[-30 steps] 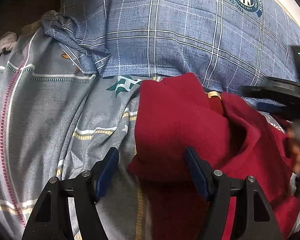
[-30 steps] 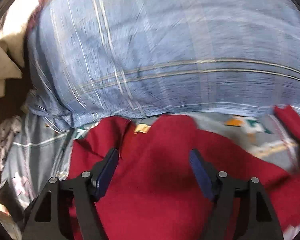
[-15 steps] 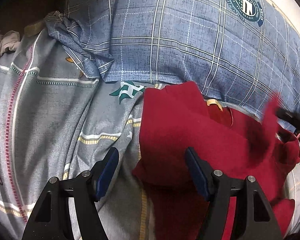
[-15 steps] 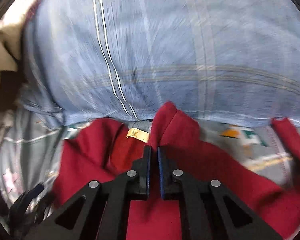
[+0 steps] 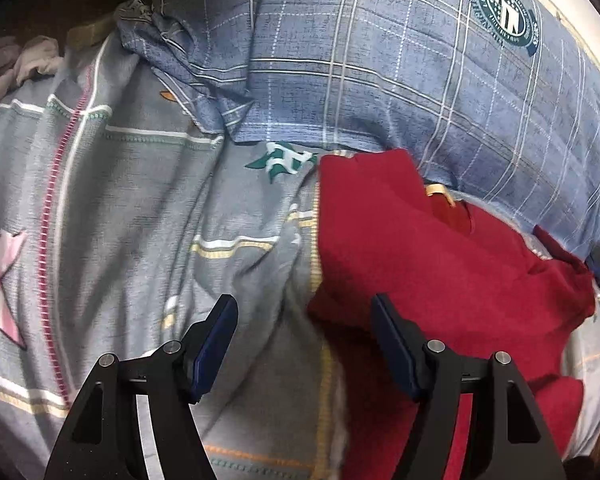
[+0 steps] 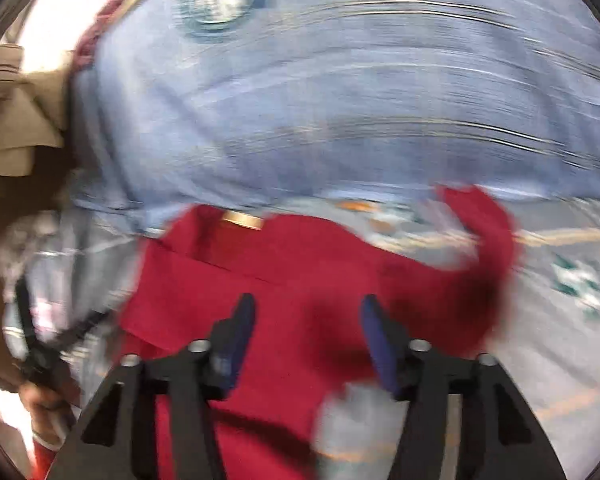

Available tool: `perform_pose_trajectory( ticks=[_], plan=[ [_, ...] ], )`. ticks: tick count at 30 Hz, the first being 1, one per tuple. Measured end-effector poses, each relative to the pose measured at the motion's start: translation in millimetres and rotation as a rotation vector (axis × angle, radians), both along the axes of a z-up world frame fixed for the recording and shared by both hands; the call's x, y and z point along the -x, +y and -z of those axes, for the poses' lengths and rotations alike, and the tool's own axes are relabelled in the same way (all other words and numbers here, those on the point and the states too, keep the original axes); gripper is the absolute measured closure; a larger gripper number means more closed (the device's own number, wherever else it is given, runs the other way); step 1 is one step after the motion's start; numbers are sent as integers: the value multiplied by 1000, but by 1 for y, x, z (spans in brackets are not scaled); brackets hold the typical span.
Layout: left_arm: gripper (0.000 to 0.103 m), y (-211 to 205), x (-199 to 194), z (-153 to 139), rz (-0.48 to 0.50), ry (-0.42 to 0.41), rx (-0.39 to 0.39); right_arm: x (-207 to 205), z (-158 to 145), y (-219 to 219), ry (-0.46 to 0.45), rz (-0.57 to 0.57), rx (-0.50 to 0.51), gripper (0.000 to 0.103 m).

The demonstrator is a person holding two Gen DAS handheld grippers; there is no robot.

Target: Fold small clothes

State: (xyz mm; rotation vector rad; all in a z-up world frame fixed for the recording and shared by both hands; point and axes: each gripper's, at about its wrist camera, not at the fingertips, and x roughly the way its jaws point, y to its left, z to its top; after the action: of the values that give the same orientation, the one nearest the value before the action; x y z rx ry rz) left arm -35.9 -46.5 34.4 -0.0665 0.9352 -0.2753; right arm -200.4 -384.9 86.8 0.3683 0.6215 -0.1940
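Observation:
A small dark red garment lies partly folded on the grey patterned bedsheet, with a tan neck label toward the pillow. My left gripper is open and empty, above the garment's left edge. In the blurred right wrist view the same red garment lies under my right gripper, which is open and empty. One red flap sticks out to the right.
A blue plaid pillow with a round green emblem lies just behind the garment; it fills the back of the right wrist view. Crumpled pale cloth lies far left. The other hand-held gripper shows at left.
My right gripper was shut on the red garment half a second ago and has let go and opened. The garment's right side has dropped flatter. My left gripper stayed open, drifting slightly left.

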Motion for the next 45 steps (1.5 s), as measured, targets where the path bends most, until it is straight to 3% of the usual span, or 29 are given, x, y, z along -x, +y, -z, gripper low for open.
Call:
perform_pose_trajectory(
  ticks=[6,8,9,10,12,13,14,15,18,23,27,30,33,34,37,41,44,45],
  plan=[
    [35,13,-12,5,-42,42,-13,-133,14,96,15,-324,-45,43],
    [35,17,-14,5,-54,54,-7,-175,15,126,35,-393,12,42],
    [35,19,-15,5,-58,57,-1,-193,18,137,48,-419,39,36],
    [35,21,-15,5,-61,57,2,-209,22,146,76,-456,59,28],
    [35,24,-15,3,-66,51,4,-239,41,161,176,-500,126,28],
    [35,27,-15,2,-71,48,6,-252,54,168,221,-506,177,32],
    [35,29,-14,0,-77,44,9,-258,62,171,246,-502,209,42],
    [35,32,-14,-2,-84,37,14,-261,70,172,270,-501,236,71],
    [35,43,-10,-11,-130,-11,7,-259,59,174,203,-536,181,95],
    [35,58,-6,-15,-190,-38,43,-272,38,193,93,-582,104,95],
    [35,58,-7,-11,-194,-21,35,-289,54,215,98,-601,63,94],
    [35,48,-7,-10,-162,-21,17,-286,64,209,131,-565,62,85],
    [35,41,-9,-12,-136,-25,15,-239,48,174,86,-541,-12,56],
    [35,38,-10,-13,-122,-25,19,-220,41,160,61,-514,3,46],
    [35,33,-14,-13,-113,-28,20,-157,21,110,30,-331,122,34],
    [35,20,-21,-10,-99,-24,24,-102,27,29,118,-19,241,30],
    [35,5,-29,-2,-87,-14,10,-95,58,-9,229,82,237,33],
    [35,-1,-31,4,-76,1,-2,-94,68,-13,248,77,212,57]
  ],
)
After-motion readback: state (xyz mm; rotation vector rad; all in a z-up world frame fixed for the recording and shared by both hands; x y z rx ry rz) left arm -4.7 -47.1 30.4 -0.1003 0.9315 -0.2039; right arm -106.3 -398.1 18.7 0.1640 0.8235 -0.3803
